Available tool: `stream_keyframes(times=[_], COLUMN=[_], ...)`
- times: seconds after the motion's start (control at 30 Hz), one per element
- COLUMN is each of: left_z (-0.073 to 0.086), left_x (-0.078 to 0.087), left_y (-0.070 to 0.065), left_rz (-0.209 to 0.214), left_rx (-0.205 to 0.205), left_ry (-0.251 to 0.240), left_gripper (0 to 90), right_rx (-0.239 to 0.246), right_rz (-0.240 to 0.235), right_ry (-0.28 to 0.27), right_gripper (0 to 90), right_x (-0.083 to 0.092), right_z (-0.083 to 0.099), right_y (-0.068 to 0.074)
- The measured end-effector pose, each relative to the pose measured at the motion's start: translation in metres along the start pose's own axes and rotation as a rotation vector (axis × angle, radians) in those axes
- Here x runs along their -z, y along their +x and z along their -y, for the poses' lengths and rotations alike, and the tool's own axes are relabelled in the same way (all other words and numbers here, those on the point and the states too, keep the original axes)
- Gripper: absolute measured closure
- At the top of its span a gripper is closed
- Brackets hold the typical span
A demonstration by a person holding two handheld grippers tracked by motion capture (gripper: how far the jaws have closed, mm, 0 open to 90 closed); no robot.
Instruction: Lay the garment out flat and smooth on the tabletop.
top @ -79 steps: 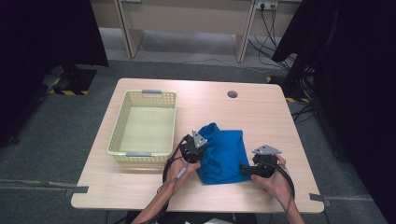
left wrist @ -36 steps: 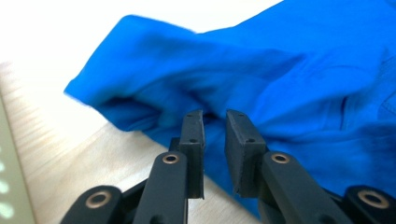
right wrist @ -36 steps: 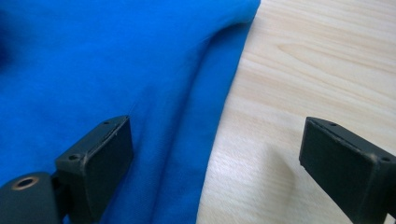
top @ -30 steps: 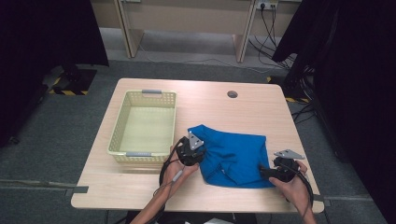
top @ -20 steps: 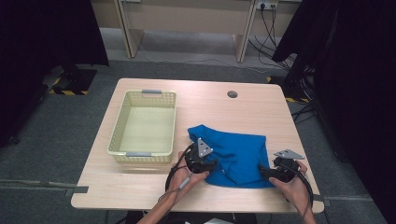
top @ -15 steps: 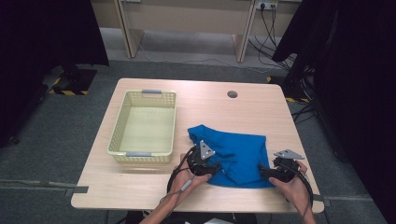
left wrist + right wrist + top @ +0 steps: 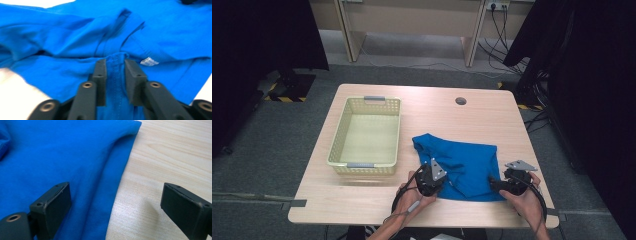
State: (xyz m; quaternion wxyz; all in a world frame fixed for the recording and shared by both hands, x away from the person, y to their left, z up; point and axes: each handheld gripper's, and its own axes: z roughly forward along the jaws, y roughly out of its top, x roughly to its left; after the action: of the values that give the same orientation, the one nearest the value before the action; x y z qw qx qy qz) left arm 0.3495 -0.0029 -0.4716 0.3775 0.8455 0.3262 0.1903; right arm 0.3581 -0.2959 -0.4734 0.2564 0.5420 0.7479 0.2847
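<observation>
A blue shirt (image 7: pixel 469 162) lies spread on the wooden table (image 7: pixel 492 115), near its front edge. My left gripper (image 7: pixel 446 183) rests on the shirt's near left part. In the left gripper view its jaws have just been closing and now pinch a raised, stitched fold of the blue shirt (image 7: pixel 75 45) at the left gripper (image 7: pixel 115 62). A small white label (image 7: pixel 149 61) shows just beyond the fingertips. My right gripper (image 7: pixel 495 184) sits at the shirt's near right corner. The right gripper (image 7: pixel 115 192) stands wide open, one jaw over the shirt's edge (image 7: pixel 75 157), the other over bare wood.
A pale yellow plastic basket (image 7: pixel 364 165) with nothing in it stands on the left half of the table. A round cable hole (image 7: pixel 460 101) sits near the far edge. Dark curtains and cables surround the table on the floor.
My left gripper has slid to the right and toward the near edge, onto the shirt, and its jaws have taken a fold. The shirt lies more spread than before. The right gripper has stayed put.
</observation>
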Motion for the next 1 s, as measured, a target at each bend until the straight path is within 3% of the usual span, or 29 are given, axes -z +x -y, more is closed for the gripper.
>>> stream_keyframes(times=[0.2, 0.37, 0.5, 0.6, 0.63, 0.83, 1.0], left_z=[0.011, 0.027, 0.035, 0.037, 0.036, 0.024, 0.013], left_x=[0.021, 0.041, 0.054, 0.06, 0.063, 0.056, 0.039], left_y=[0.007, 0.018, 0.025, 0.028, 0.028, 0.024, 0.013], left_rz=[-0.035, -0.06, -0.062, -0.047, -0.032, -0.011, 0.021], left_rx=[0.0, 0.035, 0.07, 0.089, 0.11, 0.127, 0.123], left_ry=[-0.011, -0.019, -0.037, -0.049, -0.074, -0.102, -0.09], left_gripper=[79.2, 77.2, 75.6, 70.5, 68.0, 48.9, 40.5], right_rx=[-0.004, -0.004, -0.004, -0.003, 0.0, 0.003, -0.001], right_rz=[-0.002, -0.001, -0.002, -0.001, -0.001, 0.001, -0.001], right_ry=[-0.002, -0.002, -0.003, -0.003, -0.003, -0.003, -0.005], right_gripper=[10.1, 10.1, 10.1, 10.1, 10.1, 10.1, 10.1], right_x=[0.0, 0.0, 0.0, 0.0, 0.0, 0.0, 0.0], right_z=[0.0, 0.0, 0.0, 0.0, 0.0, 0.0, 0.0], right_y=[0.0, 0.0, 0.0, 0.0, 0.0, 0.0, 0.0])
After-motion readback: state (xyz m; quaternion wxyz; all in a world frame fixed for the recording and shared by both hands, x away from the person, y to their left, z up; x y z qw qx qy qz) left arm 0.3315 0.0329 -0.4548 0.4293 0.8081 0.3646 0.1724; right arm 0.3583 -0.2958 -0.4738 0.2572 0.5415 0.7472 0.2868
